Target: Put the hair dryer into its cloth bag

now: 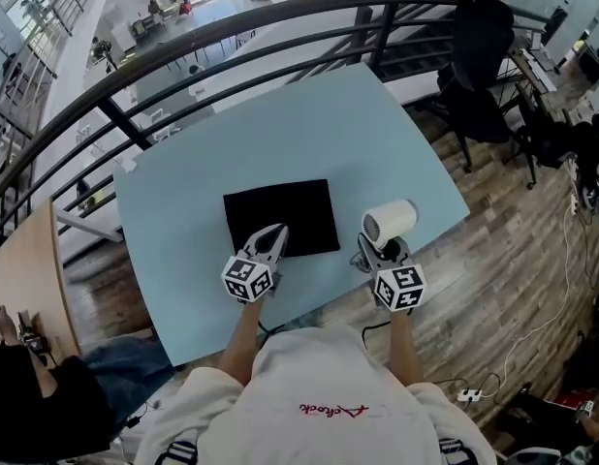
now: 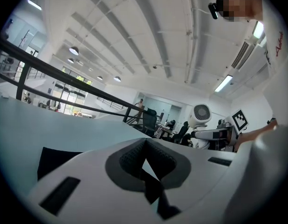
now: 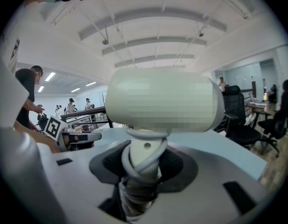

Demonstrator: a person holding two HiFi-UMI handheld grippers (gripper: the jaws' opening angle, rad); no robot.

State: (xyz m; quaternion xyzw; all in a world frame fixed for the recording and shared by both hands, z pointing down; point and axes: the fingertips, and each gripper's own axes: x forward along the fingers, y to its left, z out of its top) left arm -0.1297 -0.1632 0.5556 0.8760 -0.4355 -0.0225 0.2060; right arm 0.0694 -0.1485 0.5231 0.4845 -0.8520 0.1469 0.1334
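Observation:
A flat black cloth bag (image 1: 282, 218) lies in the middle of the light blue table (image 1: 183, 211). My left gripper (image 1: 273, 235) hovers at the bag's near edge, jaws shut with nothing clearly held. In the left gripper view (image 2: 145, 160) the bag (image 2: 58, 160) lies off to the left of the jaws. My right gripper (image 1: 375, 248) is shut on the handle of a white hair dryer (image 1: 390, 221), to the right of the bag. In the right gripper view the dryer (image 3: 162, 101) stands upright, its cord wound round the handle between the pads (image 3: 174, 164).
A dark curved railing (image 1: 280, 27) runs behind the table, with a lower floor beyond it. A black office chair (image 1: 484, 76) stands at the far right on wooden flooring. A wooden desk (image 1: 23, 269) and a seated person are at the left.

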